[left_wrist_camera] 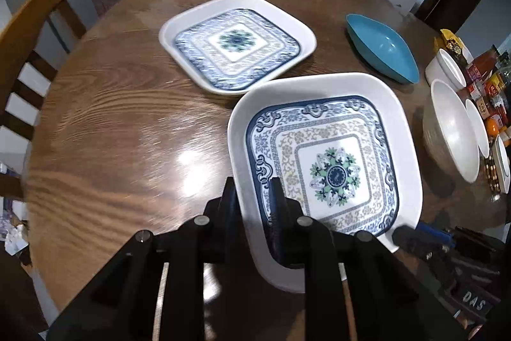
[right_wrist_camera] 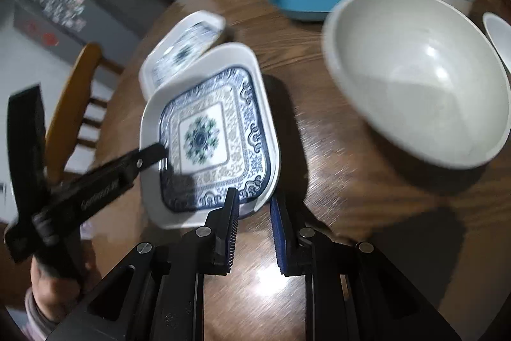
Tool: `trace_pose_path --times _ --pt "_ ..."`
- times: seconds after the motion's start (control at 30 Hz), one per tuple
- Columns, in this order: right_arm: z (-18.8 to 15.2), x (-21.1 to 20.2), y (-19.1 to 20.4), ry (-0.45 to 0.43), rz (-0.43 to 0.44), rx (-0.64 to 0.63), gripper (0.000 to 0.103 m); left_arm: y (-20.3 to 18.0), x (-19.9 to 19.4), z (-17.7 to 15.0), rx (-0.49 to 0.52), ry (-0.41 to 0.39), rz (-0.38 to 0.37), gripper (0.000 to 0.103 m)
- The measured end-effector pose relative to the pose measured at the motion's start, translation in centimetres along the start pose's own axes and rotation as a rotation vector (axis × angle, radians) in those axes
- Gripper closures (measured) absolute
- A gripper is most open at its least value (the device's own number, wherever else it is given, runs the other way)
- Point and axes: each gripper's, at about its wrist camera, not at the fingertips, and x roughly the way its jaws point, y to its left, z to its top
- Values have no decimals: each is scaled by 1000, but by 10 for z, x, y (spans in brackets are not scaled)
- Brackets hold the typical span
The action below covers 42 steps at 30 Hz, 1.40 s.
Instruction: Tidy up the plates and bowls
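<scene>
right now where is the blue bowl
The blue bowl sits on the wooden table at the far right of the left wrist view, beyond the held patterned plate and beside the white bowls.

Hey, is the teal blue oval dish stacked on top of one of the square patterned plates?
No, the teal blue oval dish sits directly on the wooden table, apart from both square patterned plates.

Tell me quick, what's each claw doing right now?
Left gripper: shut on the near plate, pinching its rim.
Right gripper: open, holding nothing, beside that plate's edge.
</scene>
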Motion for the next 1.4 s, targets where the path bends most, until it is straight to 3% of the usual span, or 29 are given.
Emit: trace_pose_path --times 0.13,0.3,0.37,0.43,0.5,0.67,0.8,0.9,1.03,1.4 --pt "-17 9 9 88 74 2 82 14 -3 -6 -5 18 16 86" --pt "-23 20 12 113 53 -24 77 19 7 -10 -32 37 45 85" --pt "-20 15 12 94 4 -52 73 13 10 -8 -37 24 54 81" --pt "-16 6 13 52 -85 -91 57 11 5 -8 -30 2 82 54" --pt "-13 -8 6 6 -115 -105 55 12 -5 -9 -36 -34 95 40" --pt "-8 -31 -8 -55 -113 -76 55 29 -31 -6 -89 -87 106 36" --pt "-2 -48 -1 -113 -110 -82 55 33 -52 -1 -99 -132 131 19" --pt "5 -58 14 -146 -114 -98 54 27 -68 3 -87 -154 122 17" --pt "17 -74 31 -189 -100 -114 37 17 -85 10 -69 -185 109 11" --pt "42 -120 56 -304 -56 -137 37 -7 -139 18 -50 -273 48 2"
